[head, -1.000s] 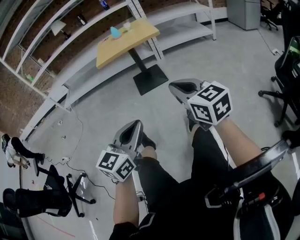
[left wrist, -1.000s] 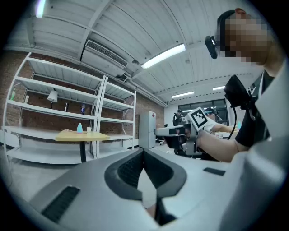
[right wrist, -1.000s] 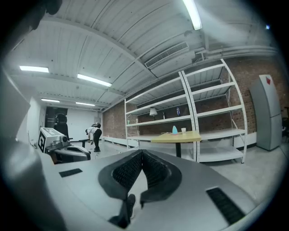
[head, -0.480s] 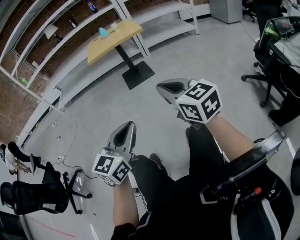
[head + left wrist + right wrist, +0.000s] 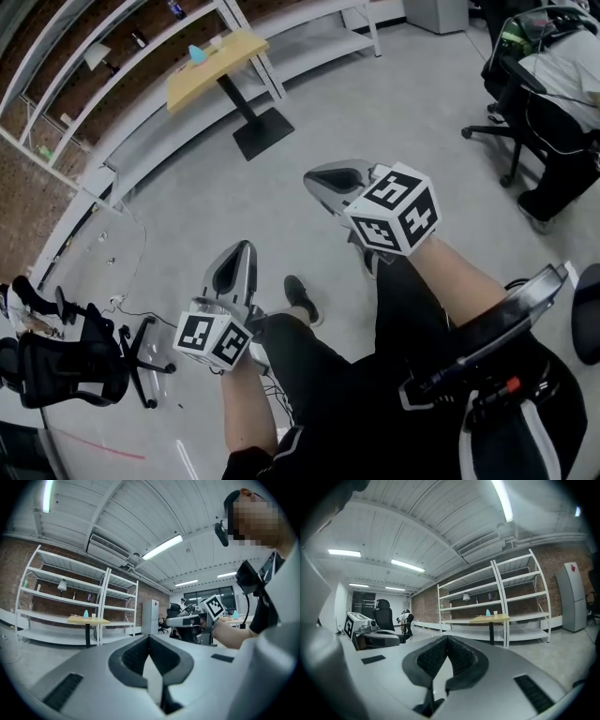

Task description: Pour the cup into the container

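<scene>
A small wooden table [image 5: 217, 61] stands far off by the shelves. On it are a pale blue container [image 5: 195, 53] and a small white cup [image 5: 217, 41]. The same table [image 5: 490, 618], blue container [image 5: 488, 612] and cup [image 5: 495, 613] show in the right gripper view, and the table [image 5: 89, 620] shows far away in the left gripper view. My left gripper [image 5: 239, 251] and right gripper [image 5: 315, 178] are held out over the floor, above the person's legs. Both are shut with nothing between the jaws.
White metal shelving [image 5: 112, 66] runs along the brick wall behind the table. A black office chair [image 5: 75, 352] and floor cables [image 5: 127, 314] lie at the lower left. A seated person in white [image 5: 567, 70] and more chairs are at the upper right.
The table has slid up and to the left in the head view, and the seated person at the upper right has come into view. Both grippers stay shut, held as before.
</scene>
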Motion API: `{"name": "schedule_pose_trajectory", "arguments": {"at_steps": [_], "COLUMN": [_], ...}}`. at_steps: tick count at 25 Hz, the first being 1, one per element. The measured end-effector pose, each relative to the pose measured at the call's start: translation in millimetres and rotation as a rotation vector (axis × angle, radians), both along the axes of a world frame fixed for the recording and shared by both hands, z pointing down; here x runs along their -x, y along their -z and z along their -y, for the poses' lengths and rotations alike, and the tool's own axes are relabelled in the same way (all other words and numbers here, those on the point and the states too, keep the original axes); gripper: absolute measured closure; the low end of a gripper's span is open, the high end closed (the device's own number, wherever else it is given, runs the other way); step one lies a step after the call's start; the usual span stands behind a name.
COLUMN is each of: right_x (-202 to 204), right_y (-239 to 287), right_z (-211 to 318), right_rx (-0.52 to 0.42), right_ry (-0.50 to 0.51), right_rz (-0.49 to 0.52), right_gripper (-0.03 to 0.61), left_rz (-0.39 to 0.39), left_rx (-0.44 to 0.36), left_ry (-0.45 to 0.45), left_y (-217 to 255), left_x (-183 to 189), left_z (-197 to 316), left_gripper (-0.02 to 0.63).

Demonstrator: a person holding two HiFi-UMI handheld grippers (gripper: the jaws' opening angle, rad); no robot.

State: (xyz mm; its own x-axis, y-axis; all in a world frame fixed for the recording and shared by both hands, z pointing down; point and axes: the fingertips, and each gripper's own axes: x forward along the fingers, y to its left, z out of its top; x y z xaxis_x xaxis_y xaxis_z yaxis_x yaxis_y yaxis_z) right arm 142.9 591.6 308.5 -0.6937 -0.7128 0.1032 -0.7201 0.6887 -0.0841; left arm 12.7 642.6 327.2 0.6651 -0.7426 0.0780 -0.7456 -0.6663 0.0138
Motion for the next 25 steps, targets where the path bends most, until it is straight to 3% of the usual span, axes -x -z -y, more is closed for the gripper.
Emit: {"name": "schedule_pose_trajectory", "arguments": {"at_steps": [13,25], "right_x": [-9,-13], "right_y": [-2,10], "right_z": [-126,-146], "right_rx": [-0.009,-0.029], "right_ry": [-0.016,-0.015], "right_rz": [-0.025,-0.025], "right_gripper": [0.577,0.577], "left_rz": [-0.027,-0.032], "left_rx": [0.007,-0.005], "left_ry": [0.025,0.014], "left_y": [-1,4], "left_x": [3,-1], "left_z": [-114,-132], "left_gripper": [0.612,0.612]}}
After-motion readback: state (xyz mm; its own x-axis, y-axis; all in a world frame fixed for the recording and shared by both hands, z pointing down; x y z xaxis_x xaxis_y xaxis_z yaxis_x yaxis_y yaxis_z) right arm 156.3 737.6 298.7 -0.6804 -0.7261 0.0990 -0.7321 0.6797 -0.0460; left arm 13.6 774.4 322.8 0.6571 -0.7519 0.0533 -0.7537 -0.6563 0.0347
